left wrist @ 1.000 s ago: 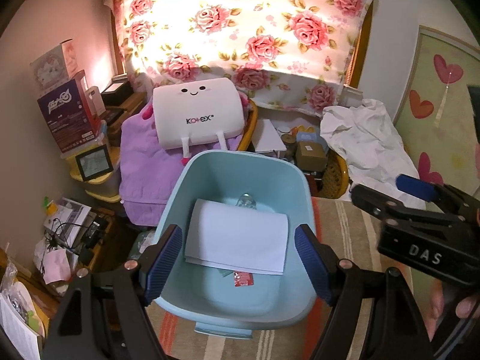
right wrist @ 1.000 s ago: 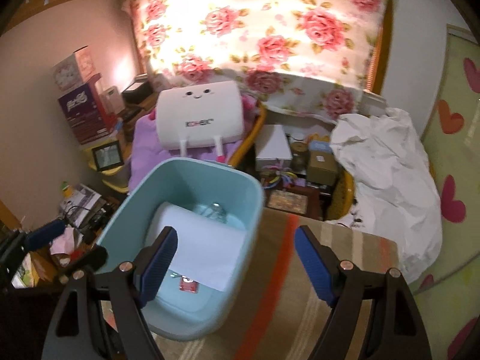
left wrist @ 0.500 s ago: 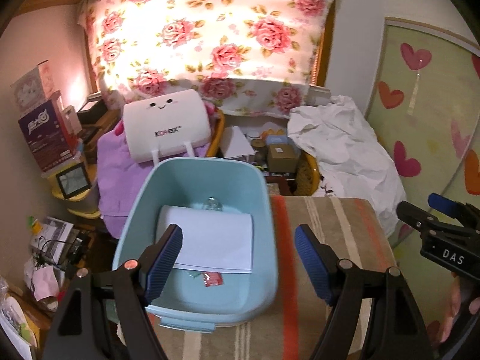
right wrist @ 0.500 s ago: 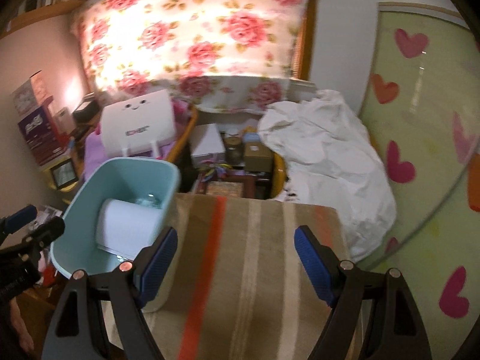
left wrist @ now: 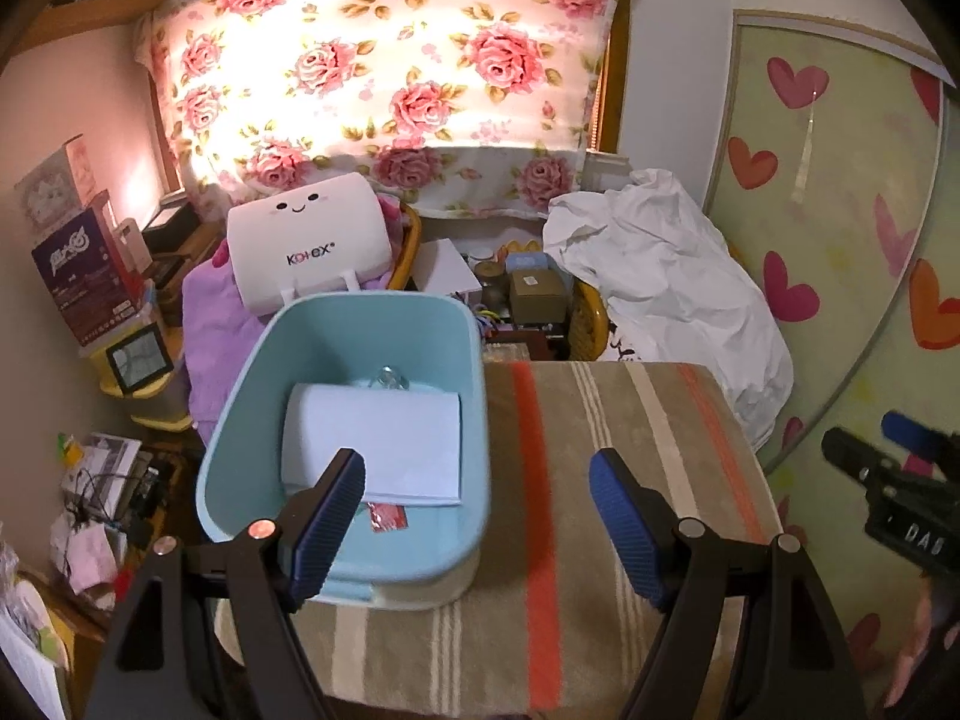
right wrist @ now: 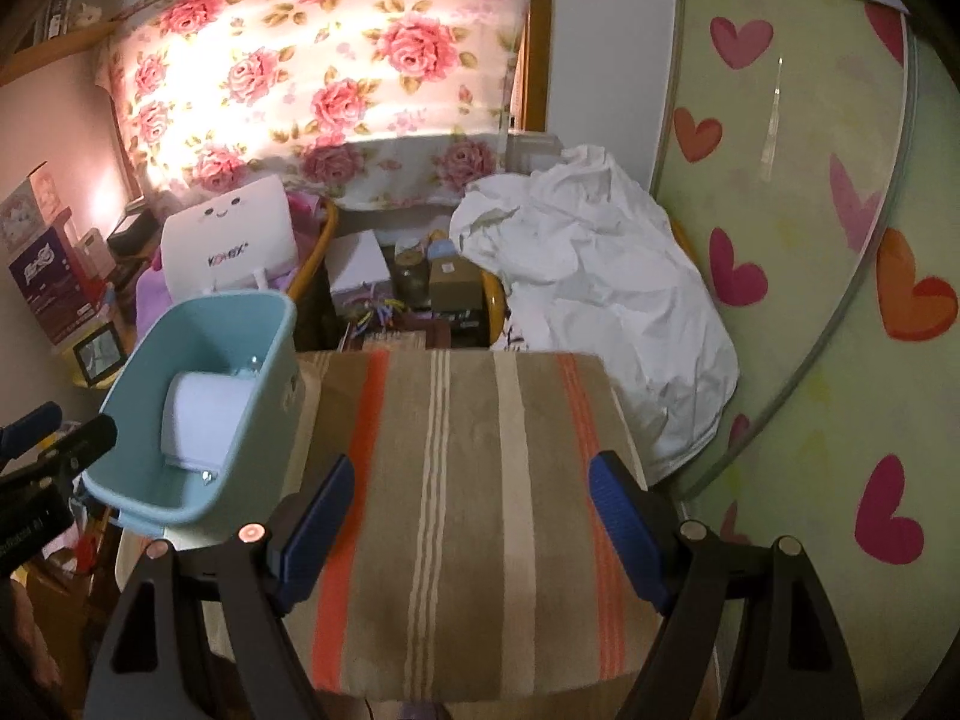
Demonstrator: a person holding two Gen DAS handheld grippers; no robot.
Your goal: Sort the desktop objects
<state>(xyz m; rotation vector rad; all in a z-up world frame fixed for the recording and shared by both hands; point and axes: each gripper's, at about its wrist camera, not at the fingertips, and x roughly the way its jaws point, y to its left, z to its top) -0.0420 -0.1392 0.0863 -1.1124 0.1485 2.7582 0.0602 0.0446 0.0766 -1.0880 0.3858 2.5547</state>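
We hold the left gripper (left wrist: 477,516) above the near left part of the desk (left wrist: 600,540), its jaws spread wide with nothing between them. Our right gripper (right wrist: 468,525) hangs over the near middle of the striped cloth (right wrist: 468,450) that covers the desk, jaws just as wide and equally bare.

The light blue bin (left wrist: 354,336) stands at the desk's left edge, reaching from the near left toward the far left corner. Inside it a white sheet of paper (left wrist: 384,438) lies across the bottom. A small red packet (left wrist: 387,517) peeks out from under the paper's near edge, and a clear shiny item (left wrist: 389,380) sits against the far wall, too small for us to identify.

Beyond the desk's far edge we see a white Kotex pillow (left wrist: 309,243) on purple fabric (left wrist: 210,312) and a crumpled white sheet (right wrist: 588,276) off the far right corner.
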